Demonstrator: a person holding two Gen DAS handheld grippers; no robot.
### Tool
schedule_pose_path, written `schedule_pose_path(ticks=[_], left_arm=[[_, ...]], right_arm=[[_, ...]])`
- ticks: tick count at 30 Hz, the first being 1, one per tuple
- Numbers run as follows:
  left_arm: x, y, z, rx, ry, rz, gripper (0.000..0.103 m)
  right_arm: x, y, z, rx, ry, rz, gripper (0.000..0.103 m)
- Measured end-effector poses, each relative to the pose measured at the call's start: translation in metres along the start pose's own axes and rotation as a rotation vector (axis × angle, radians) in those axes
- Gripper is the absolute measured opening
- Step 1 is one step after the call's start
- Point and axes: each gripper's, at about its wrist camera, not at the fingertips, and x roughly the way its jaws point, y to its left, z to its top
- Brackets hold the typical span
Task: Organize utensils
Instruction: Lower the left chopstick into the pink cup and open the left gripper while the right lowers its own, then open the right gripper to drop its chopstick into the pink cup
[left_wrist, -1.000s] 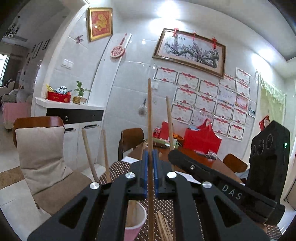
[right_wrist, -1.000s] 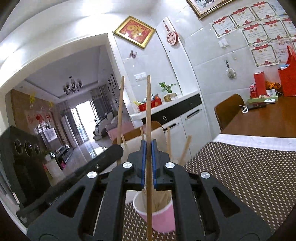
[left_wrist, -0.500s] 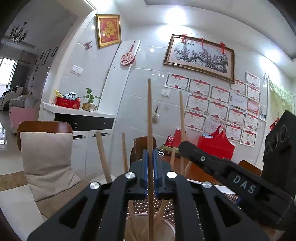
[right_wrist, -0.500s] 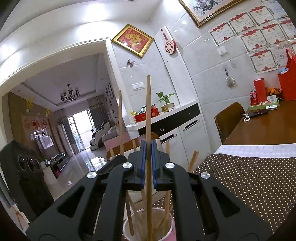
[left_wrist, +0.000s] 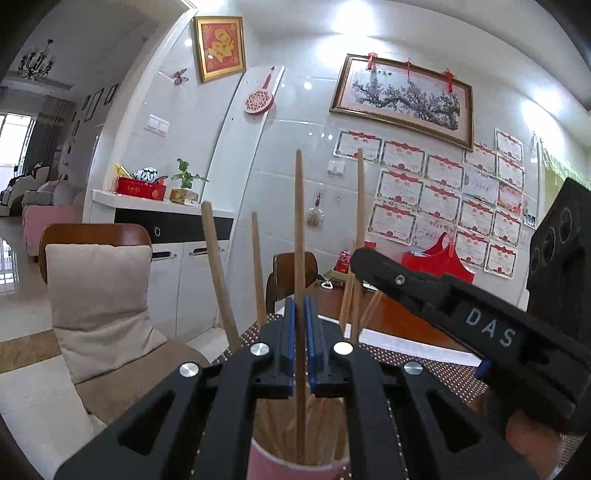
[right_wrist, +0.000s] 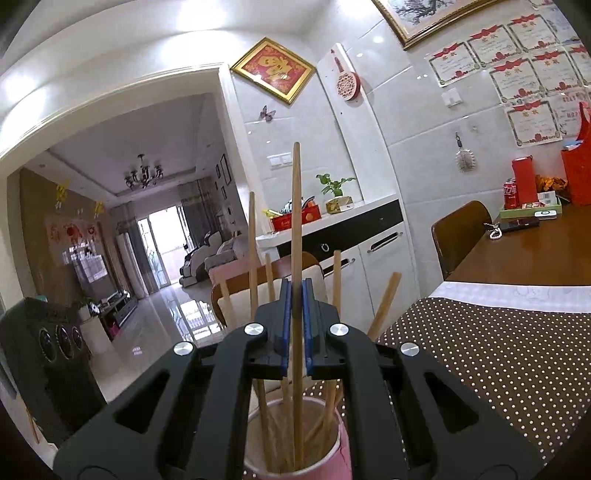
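Chopsticks over cup, both grippers clamped

Left gripper (left_wrist: 300, 343) points about level, pads pinched on an upright wooden chopstick (left_wrist: 300, 229) whose lower end sits inside the pink cup (left_wrist: 295, 463) directly below. Right gripper (right_wrist: 295, 328) is also level, clamped on its own chopstick (right_wrist: 295, 206), tip down in the same pink cup (right_wrist: 299, 465) among other sticks. Cup stands on dotted brown tablecloth (right_wrist: 480, 350).

Only thing you're really getting readable here is "DAS" in pale letters, sitting on the side of your right hand-held gripper (left_wrist: 487, 330). The wall certificates (left_wrist: 436, 206) are showing print, but it's too small to read.
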Motion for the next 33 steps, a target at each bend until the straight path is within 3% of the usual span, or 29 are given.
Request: schedule_pose_path(ticks=[17, 21, 24, 27, 33], left_arm=[[-0.032, -0.006, -0.012, 0.002, 0.078, 0.001, 0.007], [-0.036, -0.005, -0.012, -0.004, 0.092, 0.010, 0.022], [-0.040, -0.007, -0.012, 0.004, 0.099, 0.017, 0.022], [-0.043, -0.009, -0.009, 0.007, 0.112, 0.039, 0.032], [-0.051, -0.010, -0.004, 0.004, 0.127, 0.047, 0.036]], right_arm=[[-0.033, 0.005, -0.022, -0.025, 0.089, -0.029, 0.006], [-0.037, 0.007, -0.026, -0.022, 0.104, -0.031, 0.006], [-0.039, 0.008, -0.028, -0.021, 0.113, -0.035, 0.006], [-0.041, 0.009, -0.031, -0.017, 0.122, -0.040, 0.006], [-0.042, 0.011, -0.037, -0.011, 0.145, -0.046, 0.006]])
